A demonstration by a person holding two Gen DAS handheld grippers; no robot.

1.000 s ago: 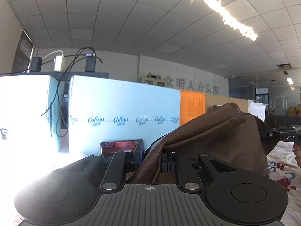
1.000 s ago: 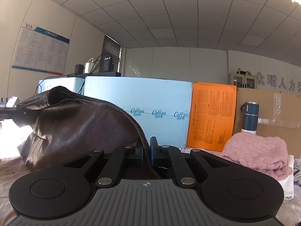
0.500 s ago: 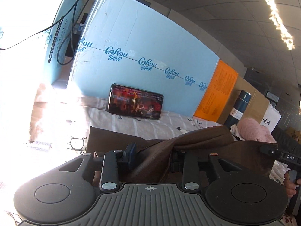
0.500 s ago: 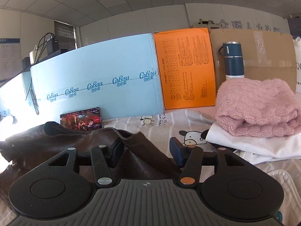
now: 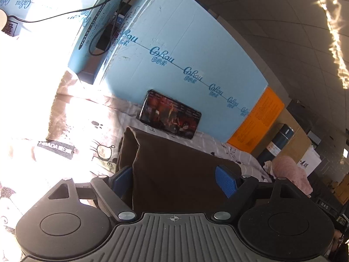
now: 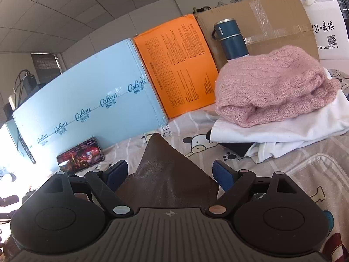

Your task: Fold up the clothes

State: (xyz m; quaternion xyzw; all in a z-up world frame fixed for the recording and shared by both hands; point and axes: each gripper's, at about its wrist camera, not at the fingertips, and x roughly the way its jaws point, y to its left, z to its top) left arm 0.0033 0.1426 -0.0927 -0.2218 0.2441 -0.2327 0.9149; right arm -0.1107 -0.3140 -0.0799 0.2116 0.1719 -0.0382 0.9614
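A dark brown garment (image 5: 174,163) lies folded on the patterned bedsheet (image 5: 91,131). My left gripper (image 5: 174,176) is open, its blue pads (image 5: 225,183) on either side of the garment's near edge without pinching it. In the right wrist view a pointed corner of the same brown garment (image 6: 165,166) lies between the fingers of my right gripper (image 6: 170,173), which is also open. A folded pink knit sweater (image 6: 270,87) rests on folded white clothing (image 6: 279,131) at the right.
A phone (image 5: 171,115) leans against a light blue box (image 5: 185,54) at the back; it also shows in the right wrist view (image 6: 79,155). An orange box (image 6: 176,65), a blue flask (image 6: 231,39) and a cardboard box (image 6: 268,17) stand behind the clothes pile.
Both grippers came down from holding the brown garment up in the air, laid it on the sheet and opened, letting it go.
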